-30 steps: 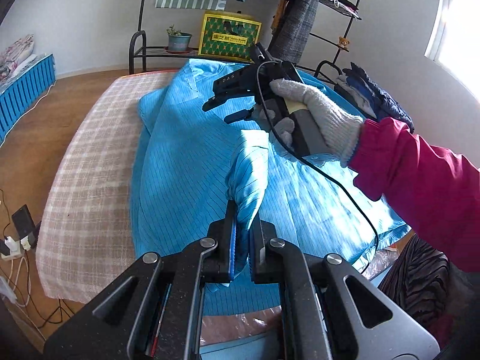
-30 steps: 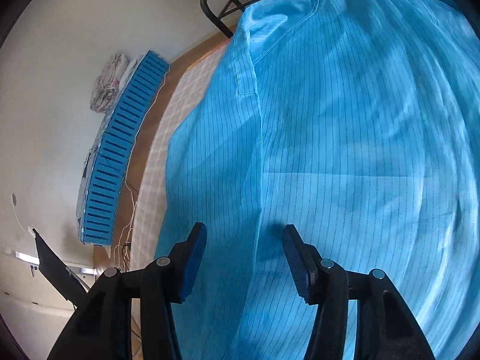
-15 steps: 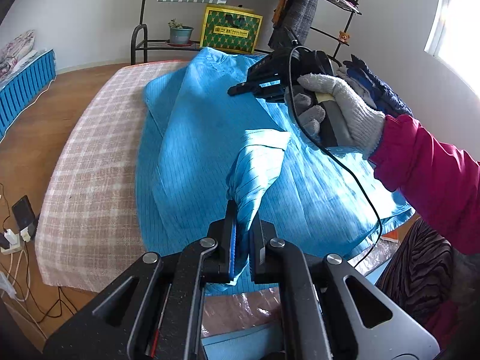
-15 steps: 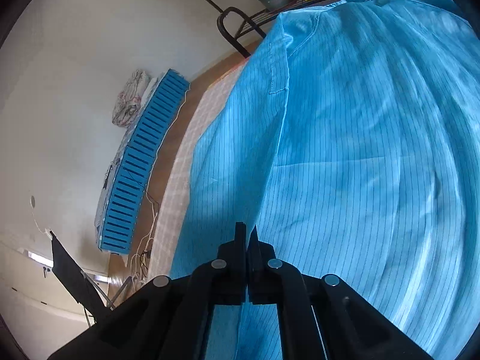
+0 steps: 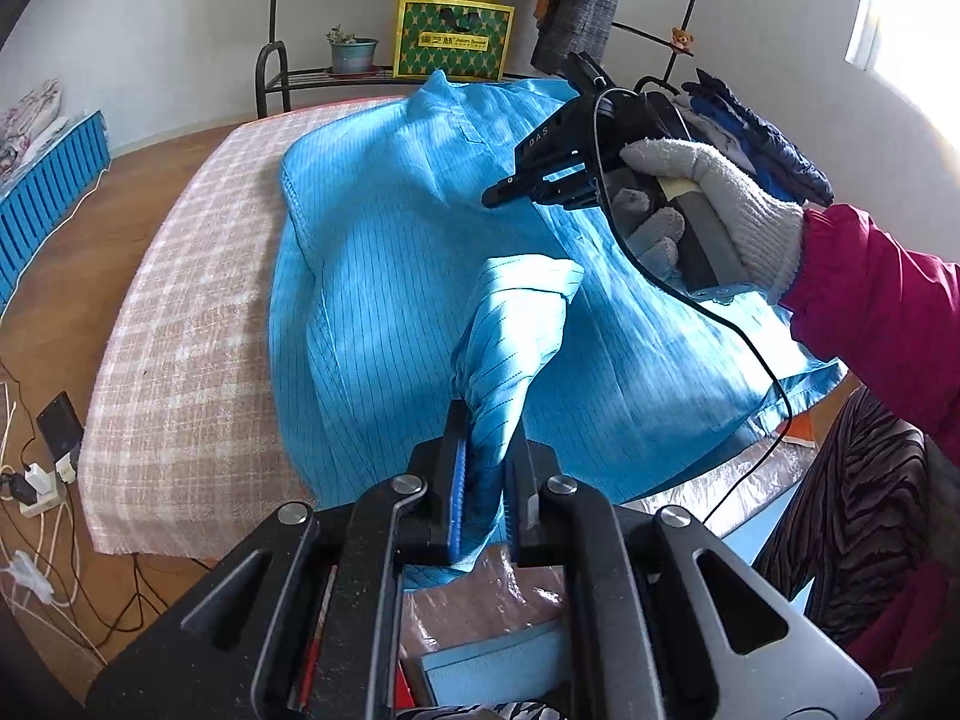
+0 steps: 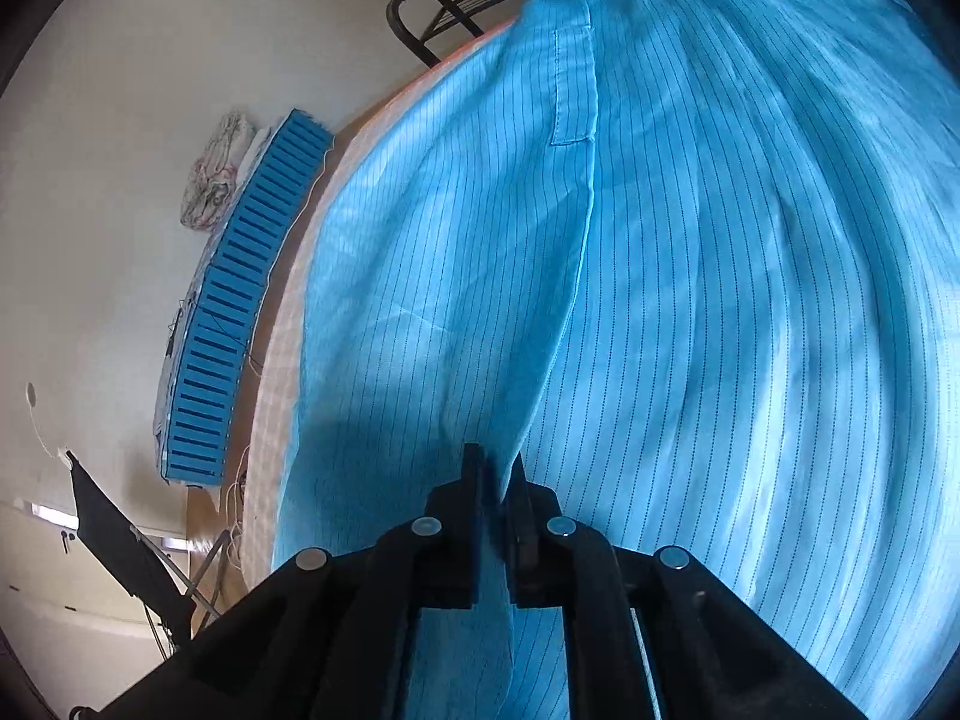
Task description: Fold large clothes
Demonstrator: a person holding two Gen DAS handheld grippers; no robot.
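Left wrist view: the left gripper (image 5: 485,450) pinched a bunched sleeve (image 5: 516,330), jaws opening. Beyond, the blue garment (image 5: 384,276) lay on the checked bed (image 5: 180,324); the right gripper (image 6: 495,480), jaws opening, clasped its fold.

A broad strip of checked bed (image 5: 180,360) lies bare to the left of the blue garment (image 5: 390,300), so a gripper could pass there unhindered. The garment covers the rest of the surface (a raised fold of it stands up in the near middle). On the right, the right gripper (image 5: 498,189), its gloved hand (image 5: 714,204) and trailing cable (image 5: 750,354) block the way. Beyond the far edge, a metal rack (image 5: 276,78) with a plant pot (image 5: 351,54) and yellow box (image 5: 453,36) closes that side off.
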